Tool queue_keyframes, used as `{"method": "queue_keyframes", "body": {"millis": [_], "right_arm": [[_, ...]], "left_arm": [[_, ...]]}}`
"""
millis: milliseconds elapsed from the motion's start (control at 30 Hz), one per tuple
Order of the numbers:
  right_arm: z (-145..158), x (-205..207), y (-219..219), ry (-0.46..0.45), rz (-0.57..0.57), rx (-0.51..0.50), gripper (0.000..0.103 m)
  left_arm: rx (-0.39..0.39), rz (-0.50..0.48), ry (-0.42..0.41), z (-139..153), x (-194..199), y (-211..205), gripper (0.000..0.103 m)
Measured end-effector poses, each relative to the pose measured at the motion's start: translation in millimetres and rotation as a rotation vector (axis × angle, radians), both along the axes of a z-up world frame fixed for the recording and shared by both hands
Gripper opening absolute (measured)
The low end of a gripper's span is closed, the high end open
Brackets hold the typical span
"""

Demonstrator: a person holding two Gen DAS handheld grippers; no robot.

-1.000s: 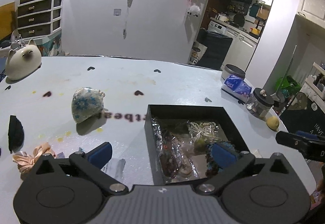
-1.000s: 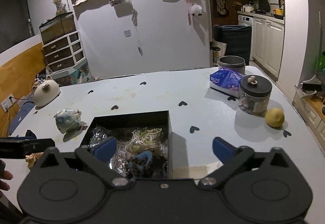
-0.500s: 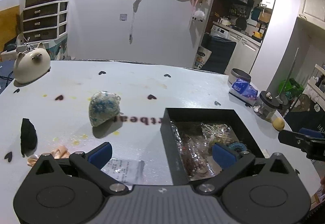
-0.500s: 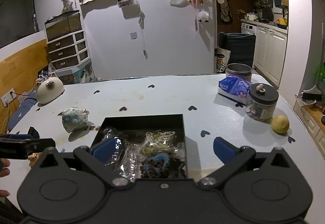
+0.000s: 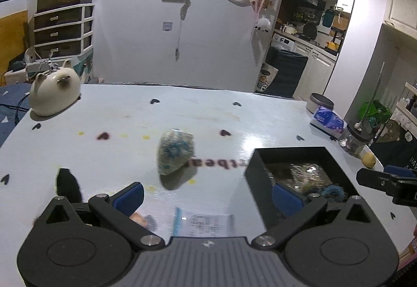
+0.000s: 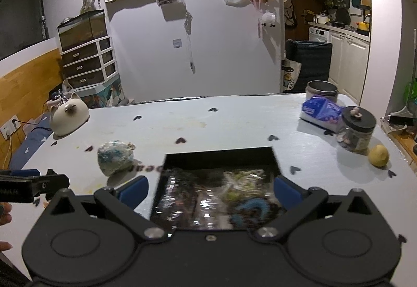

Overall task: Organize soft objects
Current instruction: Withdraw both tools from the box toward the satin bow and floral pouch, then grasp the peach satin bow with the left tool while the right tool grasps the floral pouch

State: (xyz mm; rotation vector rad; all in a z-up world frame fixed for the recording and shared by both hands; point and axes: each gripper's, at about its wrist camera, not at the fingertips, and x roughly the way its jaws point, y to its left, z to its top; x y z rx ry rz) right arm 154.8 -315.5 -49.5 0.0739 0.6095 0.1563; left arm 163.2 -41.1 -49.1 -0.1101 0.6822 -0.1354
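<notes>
A black open box [image 5: 294,156] [image 6: 221,156] holding scrunchies and shiny wrapped items sits on the pale table. A blue-white floral pouch [image 5: 175,151] [image 6: 114,158] lies left of it. A black soft piece [image 5: 67,184] and a pink scrunchie [image 5: 139,218], mostly hidden by my left fingers, lie near the front left. My left gripper [image 5: 208,197] is open above a paper slip [image 5: 204,224], empty. My right gripper [image 6: 209,189] is open over the box's near edge, empty. Each gripper shows at the edge of the other's view.
A cat-shaped ceramic pot [image 5: 53,94] stands at the far left corner. A tissue pack [image 6: 322,111], a metal tin [image 6: 322,90], a lidded jar [image 6: 358,129] and a lemon [image 6: 378,155] sit at the right side. A hand [image 6: 5,211] shows at the left edge.
My left gripper has swung left, so the box slid to the right of its view and the pouch came to the centre. My right gripper drew back and rose slightly over the box.
</notes>
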Motion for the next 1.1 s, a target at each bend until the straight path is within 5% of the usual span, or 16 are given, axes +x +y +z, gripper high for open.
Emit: {"method": "queue_keyframes", "body": {"millis": [433,733,1000,1100], "right_arm": [[-3,15,84,0.01,0.03,-0.011,0.103],[-10,24,125,0.025,0.033,-0.018,0.103],[-8,42,143,0.019,0.009,-0.045,0.103],[-6,48,148,0.015,0.008,-0.05,0.103]], "left_arm": [[0.026,-0.011,0.021,-13,10,78,0.103],[0.035,-0.077,0.161,-47,18,114,0.103],[-0.186,-0.104,0.426,-82,36,137,0.09],[-0.259,-0.113,0.467,-91,42,141,0.09]]}}
